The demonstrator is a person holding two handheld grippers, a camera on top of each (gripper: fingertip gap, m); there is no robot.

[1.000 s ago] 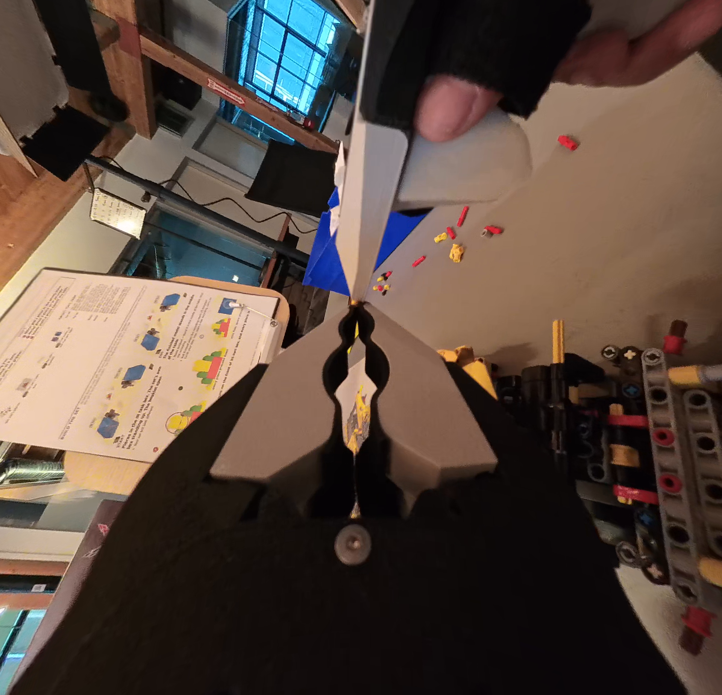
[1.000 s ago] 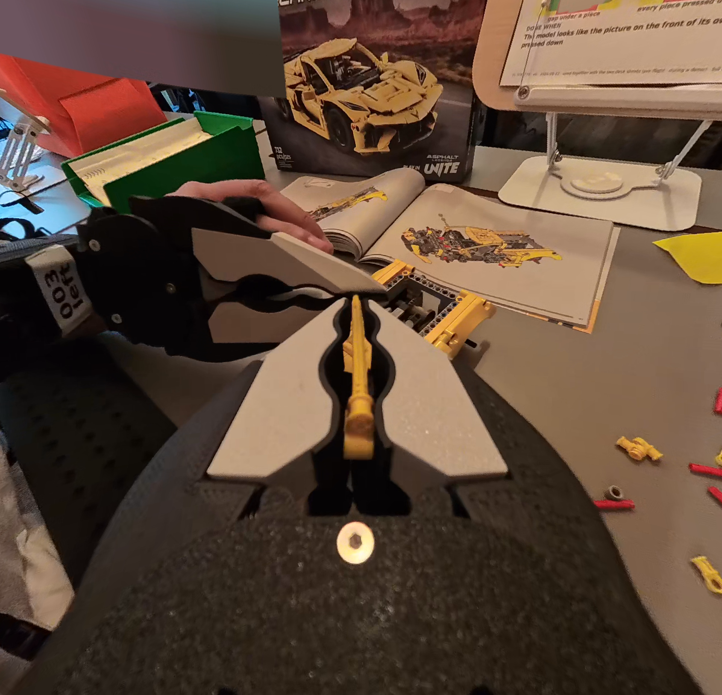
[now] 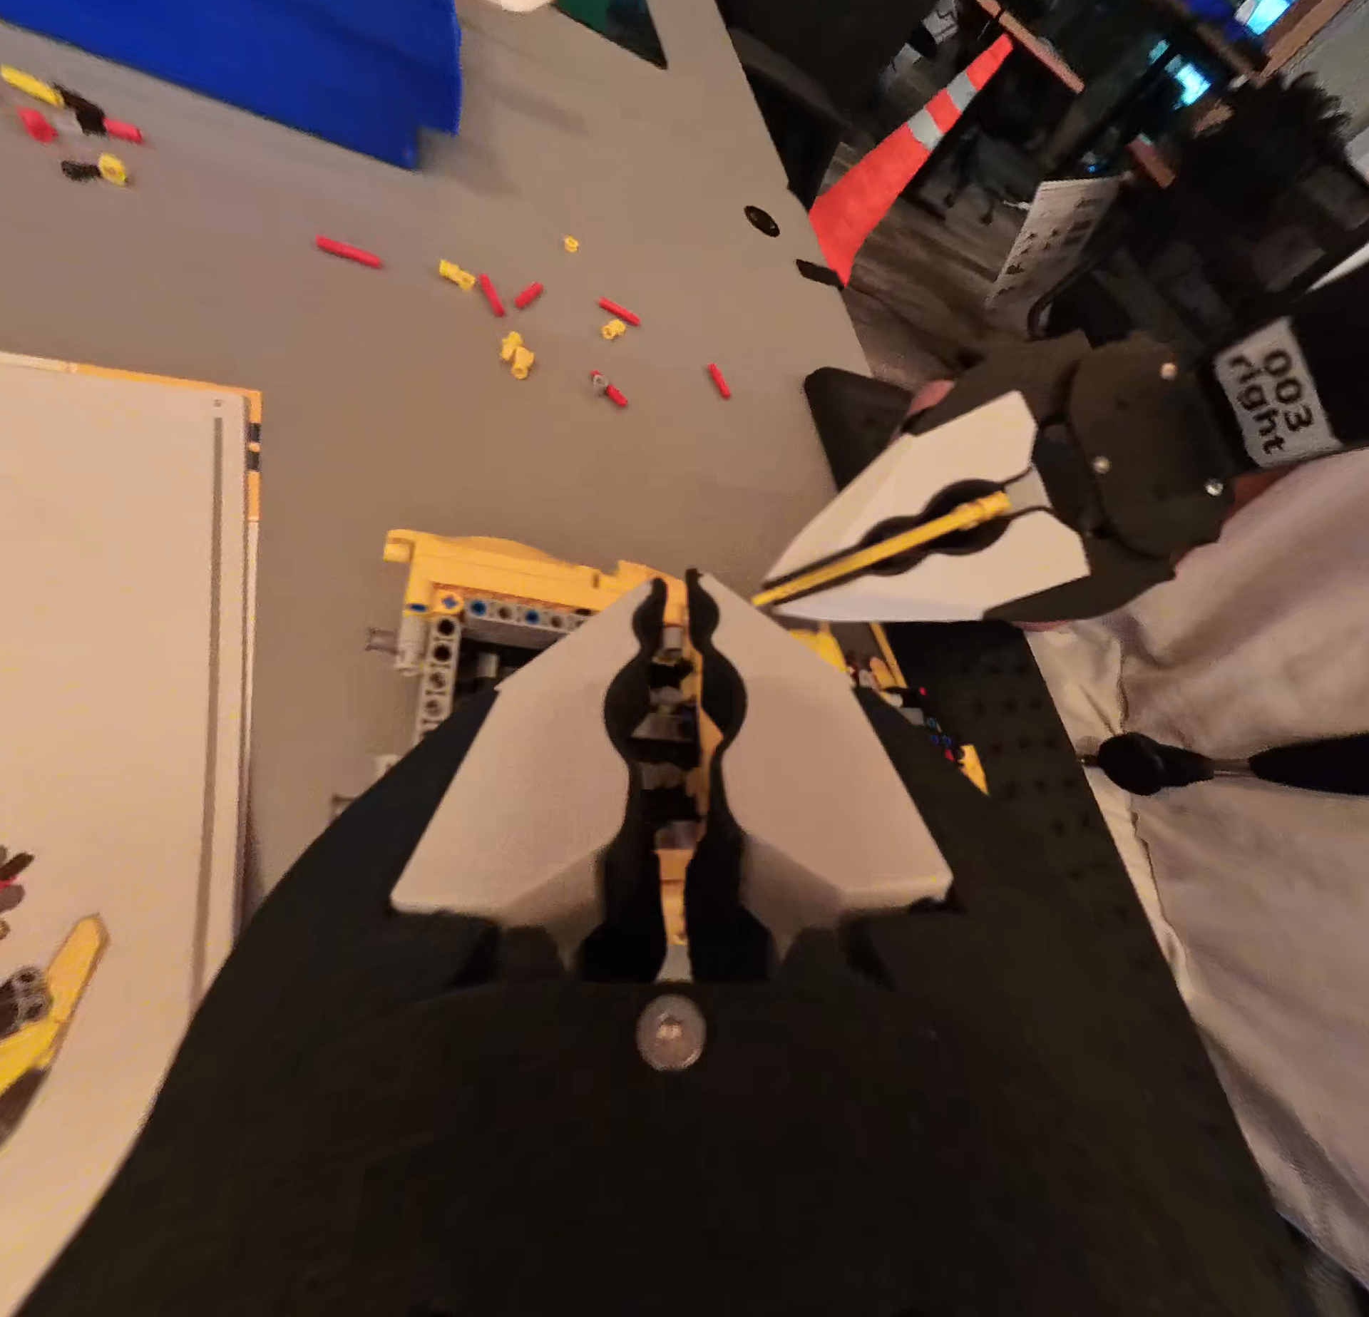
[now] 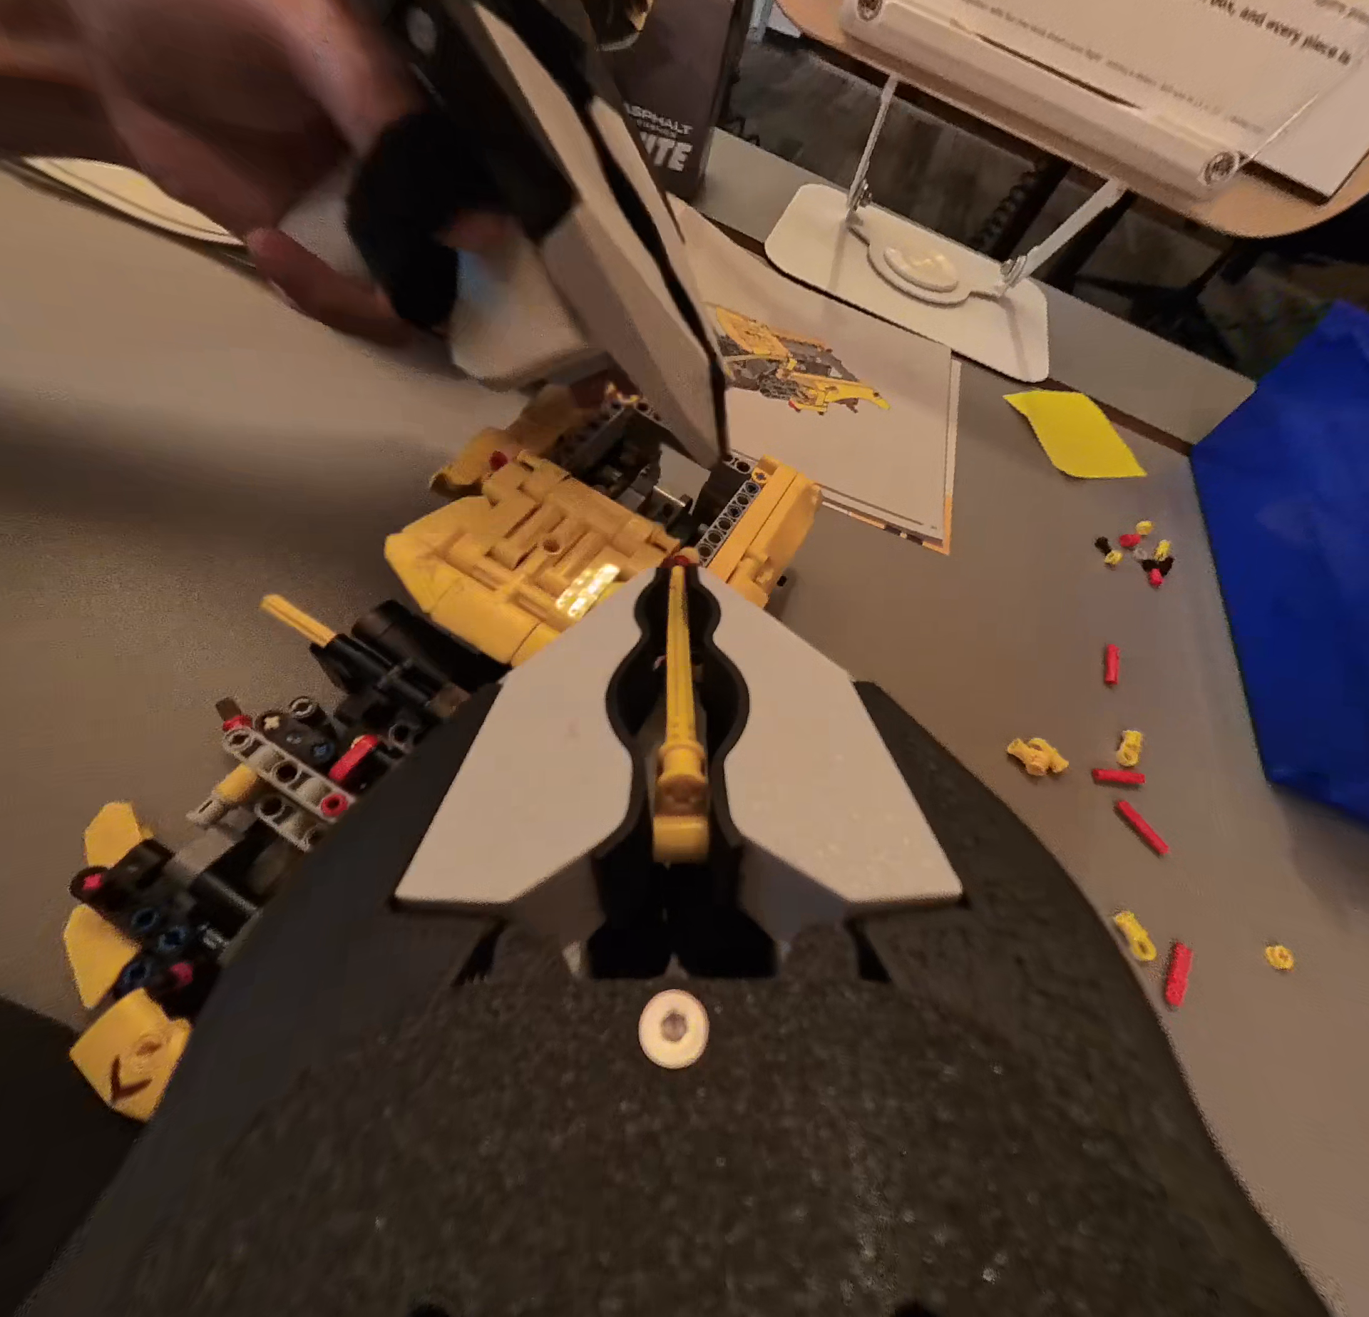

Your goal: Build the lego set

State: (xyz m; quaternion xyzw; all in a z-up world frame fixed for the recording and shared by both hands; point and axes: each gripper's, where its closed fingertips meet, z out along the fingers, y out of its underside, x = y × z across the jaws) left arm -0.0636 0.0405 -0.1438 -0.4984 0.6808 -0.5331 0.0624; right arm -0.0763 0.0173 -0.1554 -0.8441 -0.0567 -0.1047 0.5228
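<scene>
Right gripper (image 4: 675, 578) pinches slim yellow axle (image 4: 678, 696) (ridged plastic).

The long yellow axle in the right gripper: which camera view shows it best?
The right wrist view. There the yellow axle lies full length between the right gripper fingers, thick end near the camera. The left wrist view shows it farther off, partly hidden by the fingers.

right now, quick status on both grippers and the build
Right gripper shut on yellow axle, tip at car chassis. Left gripper closed over chassis, grip unclear. Loose pins off aside.
</scene>
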